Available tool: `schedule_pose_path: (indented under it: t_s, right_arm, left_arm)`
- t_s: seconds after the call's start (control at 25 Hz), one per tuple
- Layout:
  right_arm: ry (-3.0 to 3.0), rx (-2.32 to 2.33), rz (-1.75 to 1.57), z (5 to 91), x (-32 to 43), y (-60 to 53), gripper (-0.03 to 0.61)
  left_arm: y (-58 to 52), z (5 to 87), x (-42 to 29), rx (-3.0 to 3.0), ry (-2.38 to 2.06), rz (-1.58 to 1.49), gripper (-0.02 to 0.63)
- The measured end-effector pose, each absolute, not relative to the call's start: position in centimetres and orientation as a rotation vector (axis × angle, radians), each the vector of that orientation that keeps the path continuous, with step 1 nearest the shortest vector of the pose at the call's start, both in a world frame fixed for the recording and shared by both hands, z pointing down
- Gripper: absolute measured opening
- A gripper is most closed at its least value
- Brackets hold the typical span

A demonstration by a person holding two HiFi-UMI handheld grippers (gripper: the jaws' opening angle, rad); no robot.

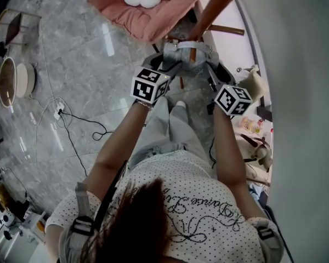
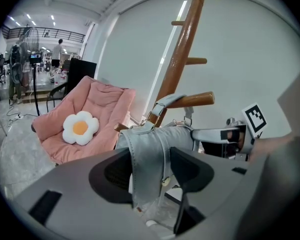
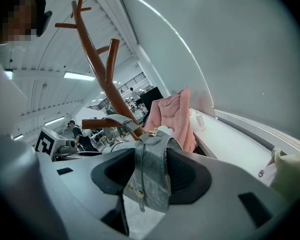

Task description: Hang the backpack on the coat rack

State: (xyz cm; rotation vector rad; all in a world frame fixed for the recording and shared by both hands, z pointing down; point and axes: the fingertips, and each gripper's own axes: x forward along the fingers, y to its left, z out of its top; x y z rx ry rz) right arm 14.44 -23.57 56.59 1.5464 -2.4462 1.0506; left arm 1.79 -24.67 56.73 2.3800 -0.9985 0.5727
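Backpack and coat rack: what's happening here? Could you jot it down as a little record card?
Backpack: grey, held up by its straps
Left gripper: closed on a strap
Right gripper: closed on a strap
Coat rack: brown wood, by white wall
Top loop: over one of its pegs
Nearby: pink chair with flower cushion

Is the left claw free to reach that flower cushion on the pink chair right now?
Probably not. The left claw is shut on the backpack by a strap, so it has nothing free to grab with, and the flower cushion lies on the pink chair, beyond the coat rack.
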Motion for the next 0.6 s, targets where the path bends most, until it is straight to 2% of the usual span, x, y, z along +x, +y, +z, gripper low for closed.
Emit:
schedule_pose_path:
  t_s: [0.24,0.6]
  right_arm:
    - [-2.444,1.515,1.023,57.0,14.3,-23.6,0.209]
    - [-2.377,1.391,0.767,57.1,13.5,-22.0,0.24]
  left_arm:
    - [-24.7,57.1,1.8,2.408,-1.008,0.595,0.244]
    - [-23.8,56.8,0.7,2.438,-1.038,0.621,0.25]
